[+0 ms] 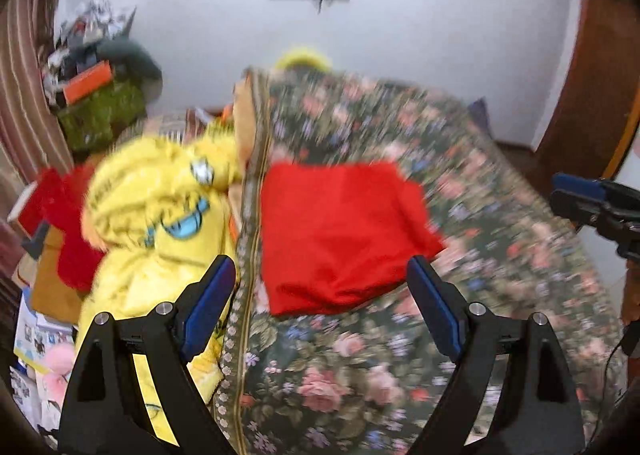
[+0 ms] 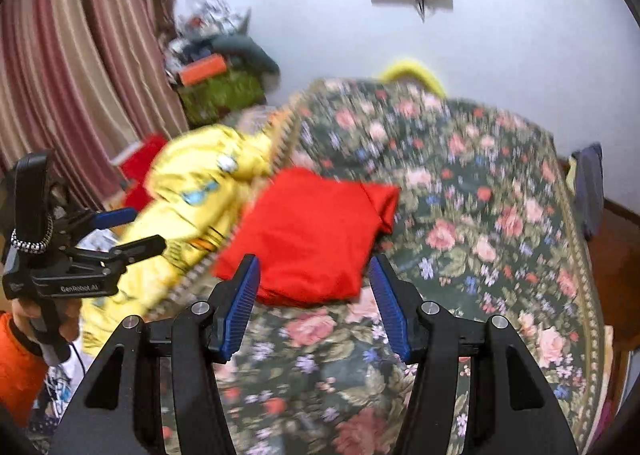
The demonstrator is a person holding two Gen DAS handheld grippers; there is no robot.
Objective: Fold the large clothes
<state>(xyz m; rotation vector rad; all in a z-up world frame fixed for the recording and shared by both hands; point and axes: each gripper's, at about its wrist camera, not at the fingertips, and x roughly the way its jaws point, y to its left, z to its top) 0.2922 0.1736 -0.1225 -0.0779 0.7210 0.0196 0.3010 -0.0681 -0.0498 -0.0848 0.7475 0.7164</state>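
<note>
Left wrist view. The left hand-held gripper (image 1: 322,275) has its jaws spread wide, blue pads facing each other, nothing between them and nothing touched. It hangs above the near part of a bed covered with a floral bedspread (image 1: 500,223). The folded red garment (image 1: 340,235) lies flat on the bedspread beyond the fingertips, near the bed's left edge and clear of both pads. To the left of the bed, off its edge, a crumpled yellow garment (image 1: 160,207) with a blue cartoon print is heaped up; a second red cloth (image 1: 68,231) sits further left, partly under it. The picture is motion-blurred, so fine detail is lost. At the far right edge, part of the right hand-held gripper (image 1: 596,203) shows; its jaw gap cannot be read here.

Right wrist view. The right hand-held gripper (image 2: 314,275) has its jaws parted to a moderate gap and empty, hanging over the bedspread (image 2: 480,215). The folded red garment (image 2: 312,231) lies just beyond and between the fingertips, not touching them. The yellow garment (image 2: 192,191) sits to its left, past the bed's edge. At left, the left hand-held gripper (image 2: 132,231) is seen side-on, gripped by a hand (image 2: 48,319), its jaws apart and empty. Striped curtains (image 2: 80,55) hang at far left.
</note>
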